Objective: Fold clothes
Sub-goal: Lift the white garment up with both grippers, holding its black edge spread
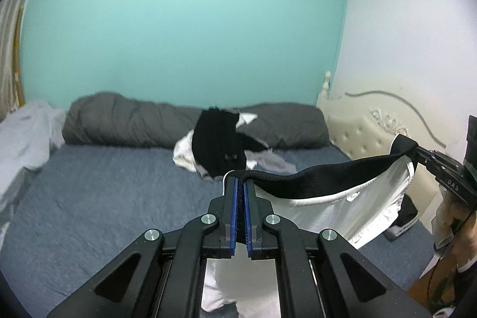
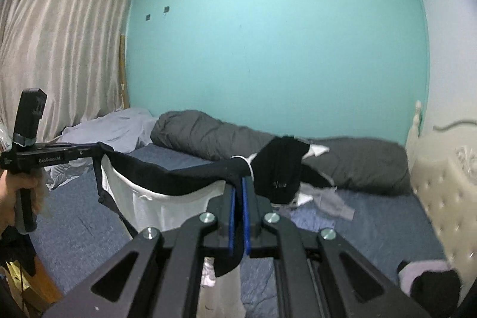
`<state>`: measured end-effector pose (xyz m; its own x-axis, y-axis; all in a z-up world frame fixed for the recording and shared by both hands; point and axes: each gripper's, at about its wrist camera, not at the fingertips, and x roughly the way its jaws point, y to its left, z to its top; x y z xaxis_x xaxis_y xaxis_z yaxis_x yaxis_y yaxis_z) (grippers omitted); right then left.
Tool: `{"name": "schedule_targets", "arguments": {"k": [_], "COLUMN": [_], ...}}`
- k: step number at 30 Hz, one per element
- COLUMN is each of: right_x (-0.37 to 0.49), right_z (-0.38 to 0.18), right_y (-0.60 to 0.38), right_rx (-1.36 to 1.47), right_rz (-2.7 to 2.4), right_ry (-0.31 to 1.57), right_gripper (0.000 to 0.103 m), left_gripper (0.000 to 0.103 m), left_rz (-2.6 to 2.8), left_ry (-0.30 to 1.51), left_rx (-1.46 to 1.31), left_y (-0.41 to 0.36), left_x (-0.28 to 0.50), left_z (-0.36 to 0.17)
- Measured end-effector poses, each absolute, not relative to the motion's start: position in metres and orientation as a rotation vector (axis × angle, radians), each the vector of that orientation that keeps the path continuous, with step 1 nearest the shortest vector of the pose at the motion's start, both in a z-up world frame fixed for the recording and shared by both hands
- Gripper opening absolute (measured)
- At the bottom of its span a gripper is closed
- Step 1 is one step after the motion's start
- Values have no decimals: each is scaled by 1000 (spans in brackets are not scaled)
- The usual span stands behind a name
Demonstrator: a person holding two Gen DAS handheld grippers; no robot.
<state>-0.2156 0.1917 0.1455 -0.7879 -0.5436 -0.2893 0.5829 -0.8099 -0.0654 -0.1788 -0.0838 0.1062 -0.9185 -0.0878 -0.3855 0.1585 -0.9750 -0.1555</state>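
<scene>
A white pair of shorts with a wide black waistband hangs stretched between my two grippers above the bed. In the left wrist view my left gripper is shut on one end of the waistband, and my right gripper pinches the other end at the far right. The right wrist view mirrors this: my right gripper is clamped on the waistband, my left gripper grips the far end, and white cloth droops below. The shorts' legs drop out of sight under the grippers.
A blue-sheeted bed lies below, with a rolled grey duvet along the teal wall. A heap of black and white clothes sits mid-bed. A cream headboard stands at the right, pale bedding and a curtain at the left.
</scene>
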Motion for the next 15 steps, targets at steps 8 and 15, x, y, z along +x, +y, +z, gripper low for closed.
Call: {"name": "schedule_targets", "arguments": {"k": [8, 15], "right_x": [-178, -152], "right_z": [234, 304], "right_y": [196, 205], "right_rx": [226, 154], "right_rz": [-2524, -2548], "right_ry": [243, 233], "right_gripper": [4, 4], "left_gripper": [4, 4], "left_rz": [-2960, -2976], "left_ry": [198, 132], "left_rx": [437, 308], "left_y": [-69, -49], "left_x": [-132, -95], "left_z": [194, 269]}}
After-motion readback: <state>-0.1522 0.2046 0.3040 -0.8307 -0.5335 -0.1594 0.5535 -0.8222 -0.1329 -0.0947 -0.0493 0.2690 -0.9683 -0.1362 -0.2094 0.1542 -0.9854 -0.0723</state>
